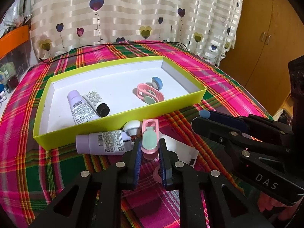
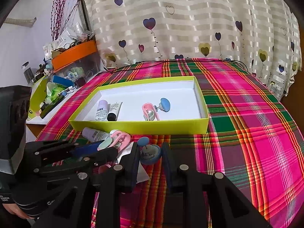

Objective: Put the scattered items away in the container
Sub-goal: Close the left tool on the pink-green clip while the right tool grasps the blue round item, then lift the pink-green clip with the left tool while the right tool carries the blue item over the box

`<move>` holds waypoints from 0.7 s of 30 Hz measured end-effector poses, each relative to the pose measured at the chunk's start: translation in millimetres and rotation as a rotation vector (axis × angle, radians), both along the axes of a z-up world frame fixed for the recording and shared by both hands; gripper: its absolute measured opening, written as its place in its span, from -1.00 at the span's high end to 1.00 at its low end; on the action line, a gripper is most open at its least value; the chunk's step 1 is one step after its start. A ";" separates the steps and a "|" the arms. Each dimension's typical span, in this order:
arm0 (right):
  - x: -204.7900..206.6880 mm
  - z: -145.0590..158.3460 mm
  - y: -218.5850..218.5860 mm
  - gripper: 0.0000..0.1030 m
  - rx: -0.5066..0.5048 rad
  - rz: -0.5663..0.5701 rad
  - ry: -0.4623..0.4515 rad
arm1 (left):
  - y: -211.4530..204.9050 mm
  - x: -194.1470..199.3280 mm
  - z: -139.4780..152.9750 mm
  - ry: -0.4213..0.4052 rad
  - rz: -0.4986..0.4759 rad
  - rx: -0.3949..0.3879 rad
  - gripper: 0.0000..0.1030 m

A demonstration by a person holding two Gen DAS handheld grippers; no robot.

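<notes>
While left fingers pinch pink clip, right fingers clamp blue roller.

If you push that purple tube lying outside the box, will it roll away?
Probably a little. The purple tube lies on its side and looks round, so a sideways push could roll it. The yellow-green box wall right behind it would likely stop it. It seems like a small plastic tube, so probably light, maybe slightly squashy.

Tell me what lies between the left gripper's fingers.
In the left wrist view, the pink clip with its green pad sits clamped between the left gripper fingers.
</notes>
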State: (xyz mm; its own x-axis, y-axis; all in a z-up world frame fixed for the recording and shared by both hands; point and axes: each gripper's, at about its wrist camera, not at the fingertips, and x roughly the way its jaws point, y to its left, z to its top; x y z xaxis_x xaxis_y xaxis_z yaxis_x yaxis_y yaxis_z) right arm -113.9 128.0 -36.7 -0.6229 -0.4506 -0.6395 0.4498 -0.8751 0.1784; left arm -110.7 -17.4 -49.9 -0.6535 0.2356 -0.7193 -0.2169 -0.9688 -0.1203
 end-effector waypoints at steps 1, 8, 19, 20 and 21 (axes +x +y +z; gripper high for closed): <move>0.0 0.1 0.5 0.54 -0.002 -0.002 0.001 | 0.0 0.6 1.1 0.003 0.000 -0.002 0.66; -0.4 1.5 5.7 0.54 -0.024 -0.014 0.006 | -1.0 1.1 12.0 0.027 0.009 -0.014 0.66; -3.0 19.9 3.4 0.54 -0.033 -0.004 0.060 | -1.5 -12.9 34.5 0.087 0.037 -0.032 0.66; -4.7 22.3 2.9 0.54 -0.033 -0.004 0.067 | -1.8 -15.2 36.2 0.091 0.041 -0.033 0.66; -6.4 24.8 2.4 0.54 -0.033 -0.004 0.073 | -2.3 -18.2 37.8 0.094 0.046 -0.034 0.66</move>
State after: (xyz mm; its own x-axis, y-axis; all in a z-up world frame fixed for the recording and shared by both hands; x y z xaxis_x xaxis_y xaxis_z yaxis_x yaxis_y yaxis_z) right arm -120.2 130.4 -12.0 -0.6693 -0.4679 -0.5771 0.4593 -0.8711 0.1736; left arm -129.0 -19.7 -12.1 -0.7282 0.1806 -0.6612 -0.1814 -0.9810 -0.0683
